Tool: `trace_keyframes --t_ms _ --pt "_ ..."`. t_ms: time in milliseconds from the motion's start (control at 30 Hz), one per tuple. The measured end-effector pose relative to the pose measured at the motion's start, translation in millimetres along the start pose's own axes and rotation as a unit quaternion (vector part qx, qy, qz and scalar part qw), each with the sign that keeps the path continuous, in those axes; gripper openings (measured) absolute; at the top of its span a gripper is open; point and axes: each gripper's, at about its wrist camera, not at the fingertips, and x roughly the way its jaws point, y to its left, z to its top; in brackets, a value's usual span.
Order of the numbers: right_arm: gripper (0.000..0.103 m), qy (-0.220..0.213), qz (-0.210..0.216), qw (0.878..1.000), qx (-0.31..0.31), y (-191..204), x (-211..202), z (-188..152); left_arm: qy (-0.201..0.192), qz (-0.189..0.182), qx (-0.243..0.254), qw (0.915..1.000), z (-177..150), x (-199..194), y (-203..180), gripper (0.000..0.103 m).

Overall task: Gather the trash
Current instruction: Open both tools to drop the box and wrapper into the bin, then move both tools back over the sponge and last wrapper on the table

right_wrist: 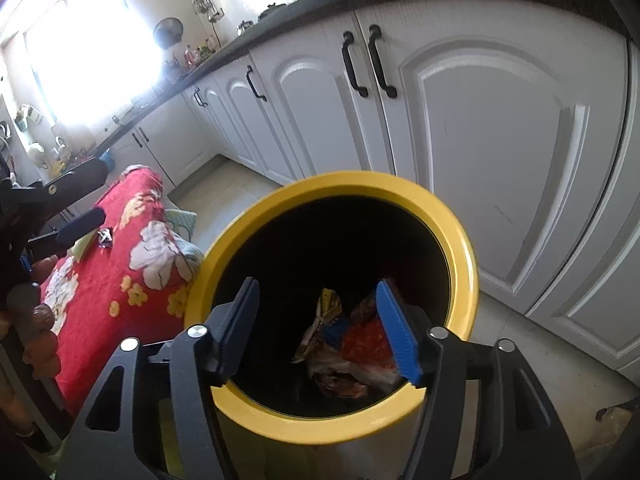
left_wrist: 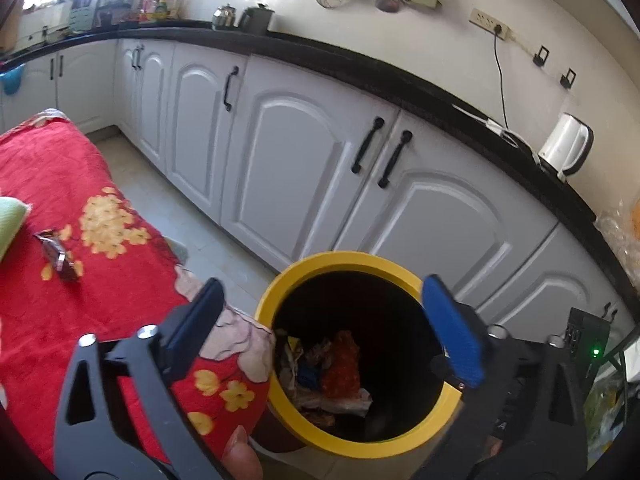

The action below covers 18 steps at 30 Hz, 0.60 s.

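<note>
Both hand-held grippers gape empty over yellow-rimmed bin point(right_wrist: 464, 248) of wrappers point(right_wrist: 352, 344)

Your bin point(right_wrist: 460, 240) hides its own bottom in shadow, so the crumpled wrappers point(right_wrist: 352, 352) can't be counted. The dark object on the red cloth point(left_wrist: 56, 256) is too small to identify. The kettle point(left_wrist: 566, 148) sits near the frame's blurred edge.
</note>
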Motion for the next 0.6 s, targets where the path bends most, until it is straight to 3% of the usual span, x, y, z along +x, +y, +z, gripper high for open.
trace_keyframes --t_ms 167,600 --pt "0.072 -0.019 0.003 1.000 -0.010 13 -9 6 -0.010 0.023 -0.007 0.9997 0 -16 14 0.092" --pt "0.076 -0.042 0.033 0.997 -0.056 65 -23 17 -0.046 0.067 -0.031 0.9962 3 -58 56 0.092"
